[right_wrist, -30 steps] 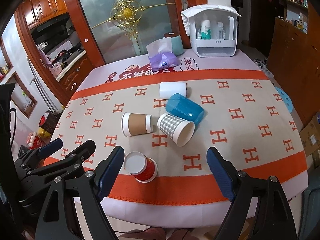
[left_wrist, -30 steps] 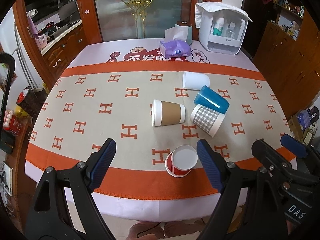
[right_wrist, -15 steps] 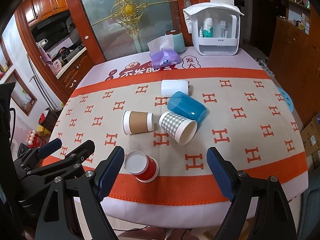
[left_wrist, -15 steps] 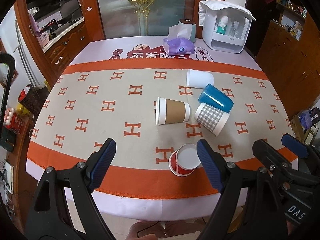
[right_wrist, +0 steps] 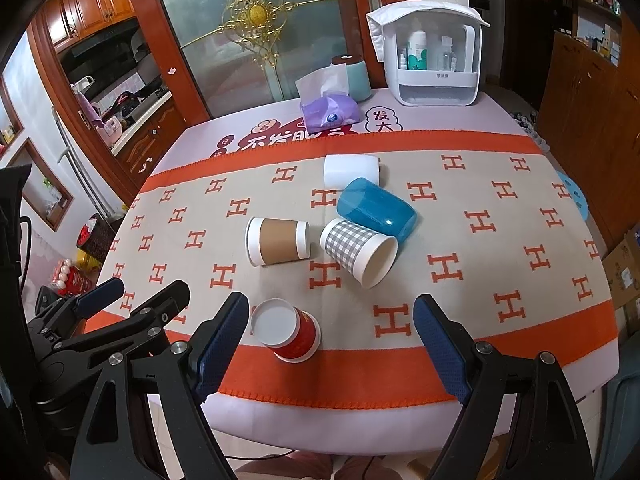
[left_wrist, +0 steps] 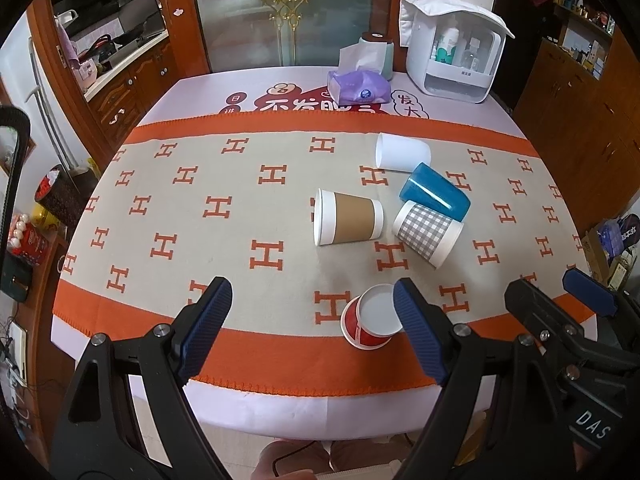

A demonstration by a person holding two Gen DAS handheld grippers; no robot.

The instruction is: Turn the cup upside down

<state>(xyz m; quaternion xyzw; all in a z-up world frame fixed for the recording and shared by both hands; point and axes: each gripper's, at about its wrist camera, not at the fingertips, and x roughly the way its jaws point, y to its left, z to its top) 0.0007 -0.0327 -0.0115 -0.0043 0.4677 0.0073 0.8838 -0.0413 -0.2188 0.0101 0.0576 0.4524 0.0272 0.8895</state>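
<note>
Several cups sit on the orange and beige cloth. A red paper cup [left_wrist: 370, 320] [right_wrist: 290, 330] stands upside down near the front edge. A brown-sleeved cup [left_wrist: 347, 222] [right_wrist: 278, 241], a grey checked cup [left_wrist: 426, 232] [right_wrist: 358, 251], a blue cup [left_wrist: 434, 192] [right_wrist: 376, 210] and a white cup [left_wrist: 402, 153] [right_wrist: 351, 170] lie on their sides. My left gripper [left_wrist: 310, 320] is open and empty, above the front edge, its right finger beside the red cup. My right gripper [right_wrist: 332, 340] is open and empty, with the red cup between its fingers' lines.
A purple tissue pack [left_wrist: 358, 88] [right_wrist: 330, 114], a teal roll [right_wrist: 356, 78] and a white cosmetics organiser [left_wrist: 454, 48] [right_wrist: 434, 56] stand at the table's far side. Wooden cabinets [left_wrist: 580, 92] flank the table. The table's front edge [left_wrist: 320, 416] is just below the grippers.
Both grippers have drawn back and risen slightly, so the table and cups sit a little farther off. The cups have not moved. Both grippers stay open.
</note>
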